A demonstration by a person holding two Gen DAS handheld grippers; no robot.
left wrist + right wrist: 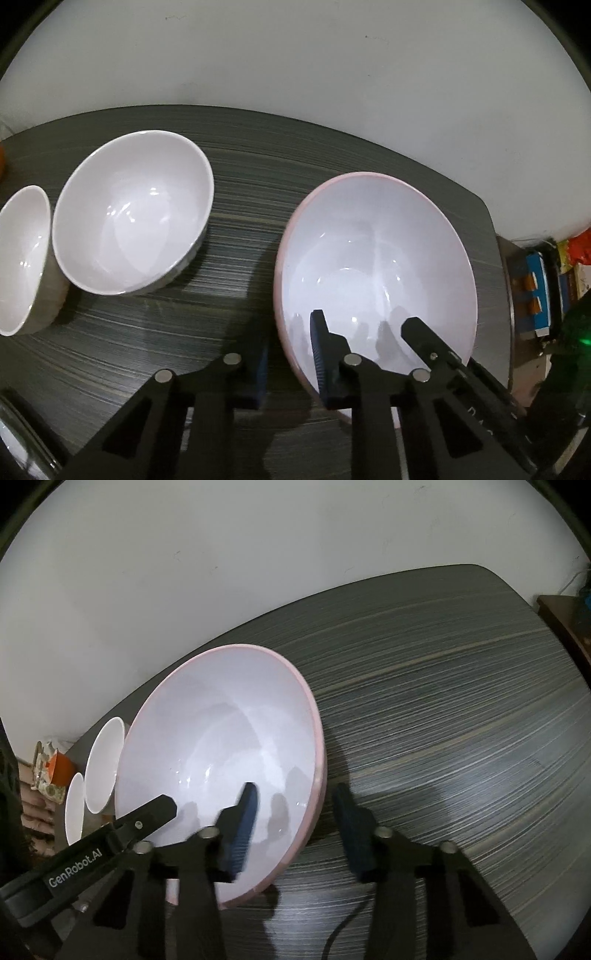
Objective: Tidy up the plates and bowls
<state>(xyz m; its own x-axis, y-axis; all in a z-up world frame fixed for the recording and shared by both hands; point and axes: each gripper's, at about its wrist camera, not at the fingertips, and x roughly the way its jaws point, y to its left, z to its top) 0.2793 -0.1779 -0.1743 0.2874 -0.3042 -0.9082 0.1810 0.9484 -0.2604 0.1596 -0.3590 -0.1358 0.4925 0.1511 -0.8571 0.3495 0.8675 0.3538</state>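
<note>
Claws first: the left gripper [288, 332] straddles the near rim of the big pink bowl [376, 258], one blue-padded finger inside the white hollow and the other outside over the table [258, 147]. Its jaws stand narrowly spread. A dark sliver shows between the outer pad and the bowl's wall, so no pinch is visible.

The right gripper [295, 788] straddles the same bowl's rim further round. Its inner finger, blurred, is over the hollow and its outer finger is beside the pink wall with a gap between them. These jaws also stand a little apart around the rim, not pressed onto it. In the right wrist view the left gripper's black finger reaches in over the bowl's rim from the lower left.

The pink bowl stands upright on the dark streaked table, near the far edge. To its left, well apart, stands a medium white bowl [133, 210], and a smaller white bowl [22, 258] is just beside that one. Both are upright and empty. A pale wall [295, 55] rises behind the table. A black cable [340, 934] curls on the table near the right gripper.
</note>
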